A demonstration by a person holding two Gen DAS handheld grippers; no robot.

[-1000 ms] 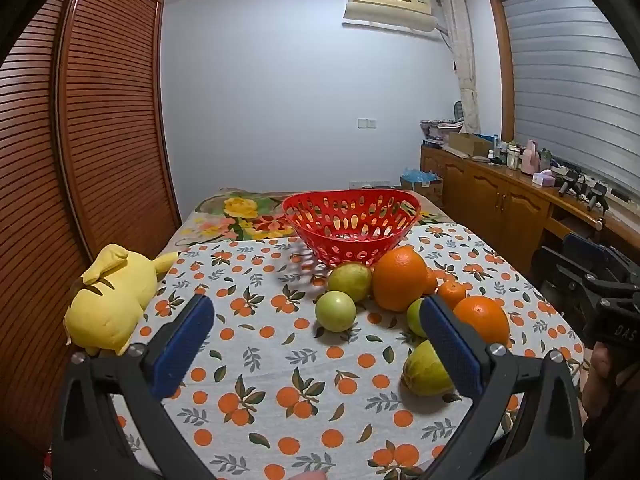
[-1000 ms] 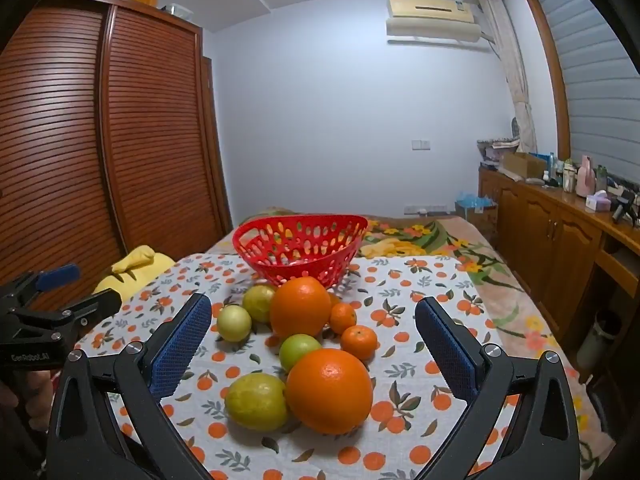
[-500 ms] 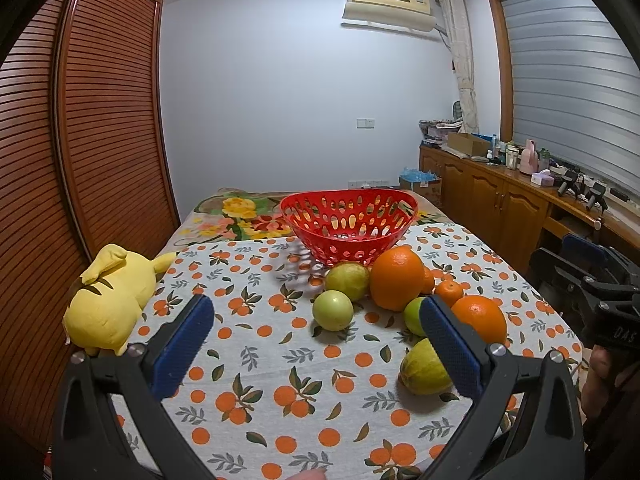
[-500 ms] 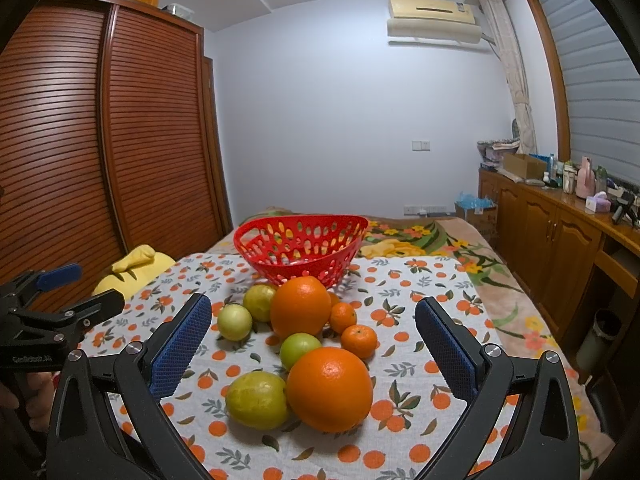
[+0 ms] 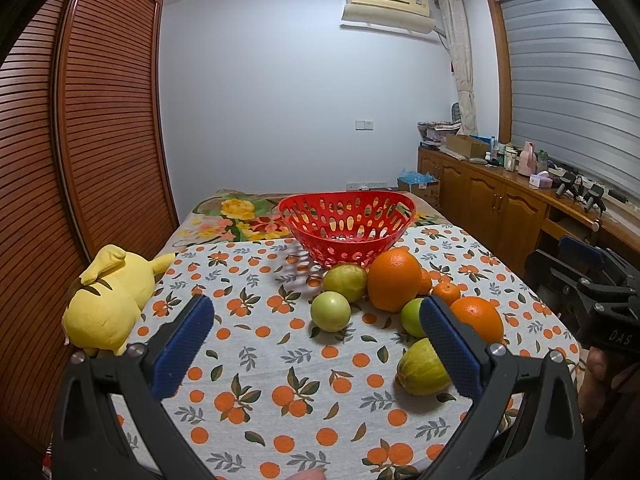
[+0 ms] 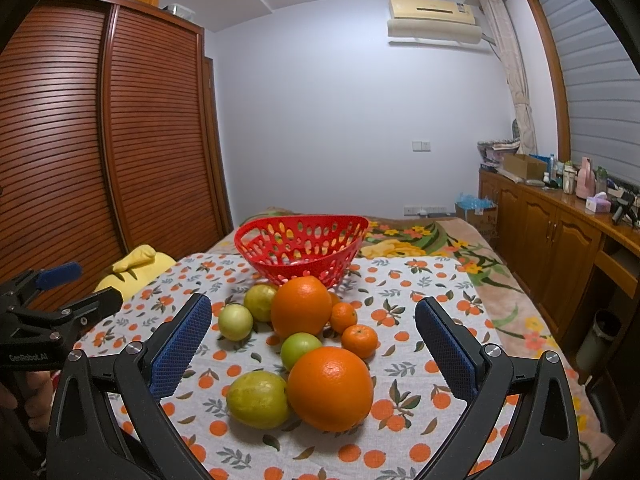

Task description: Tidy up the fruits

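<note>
Both tools are held with jaws spread wide and nothing between them: the left gripper (image 5: 316,338) and the right gripper (image 6: 312,338). The fruits lie loose in a cluster on the orange-print tablecloth (image 6: 408,280), just in front of the red perforated plastic basket (image 6: 302,246), which appears empty. The large near orange (image 6: 330,388) touches a yellow-green lemon-shaped fruit (image 6: 258,400); a second large orange (image 6: 302,310) stands near the basket. Likely risk: the fruits are round and packed close, so closing on one may nudge its neighbours into rolling. Off-centre pads could squeeze a smooth fruit out. The basket floor is only partly visible through the holes, and the small tangerines (image 6: 359,340) are partly hidden in the left view.
</note>
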